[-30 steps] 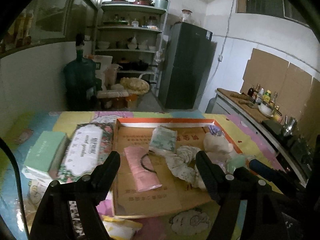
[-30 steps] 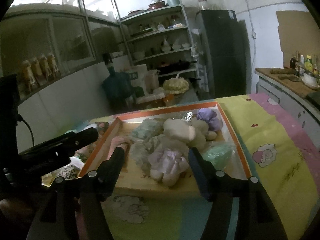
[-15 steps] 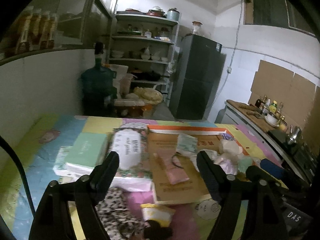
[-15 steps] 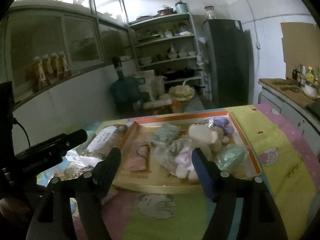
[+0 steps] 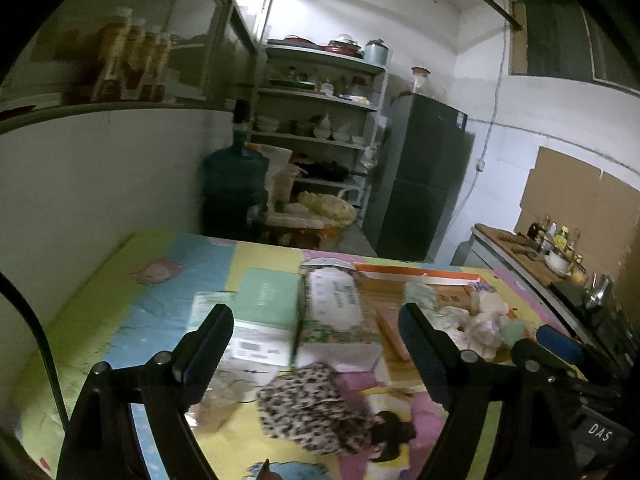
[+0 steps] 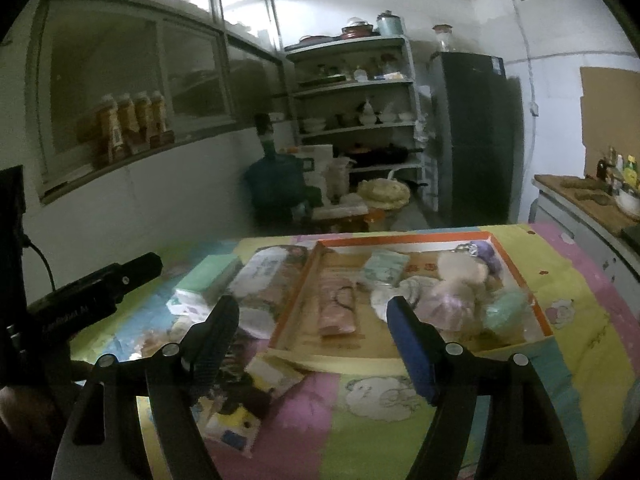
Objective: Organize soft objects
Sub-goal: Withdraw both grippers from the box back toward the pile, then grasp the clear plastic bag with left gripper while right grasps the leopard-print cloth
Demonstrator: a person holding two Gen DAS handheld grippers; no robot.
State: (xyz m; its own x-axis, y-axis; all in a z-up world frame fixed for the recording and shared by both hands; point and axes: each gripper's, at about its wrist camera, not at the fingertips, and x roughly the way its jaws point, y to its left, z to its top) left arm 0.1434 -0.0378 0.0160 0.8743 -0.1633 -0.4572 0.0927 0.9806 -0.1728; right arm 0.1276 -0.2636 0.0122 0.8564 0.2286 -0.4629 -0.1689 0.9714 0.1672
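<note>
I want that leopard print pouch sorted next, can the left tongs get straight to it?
Probably yes. The leopard print pouch lies on the mat just ahead of the open left tongs, nothing on top of it; only a dark scrunchie lies against it.

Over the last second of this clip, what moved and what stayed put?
Both hand-held grippers pulled back and to the left, away from the cardboard tray. The left hand-held gripper now faces the floral tissue pack and the leopard-print cloth, which has come into view; the right hand-held gripper hovers before the tray's near edge. Neither took hold of anything; both stay open. The tray's contents lie unchanged.
</note>
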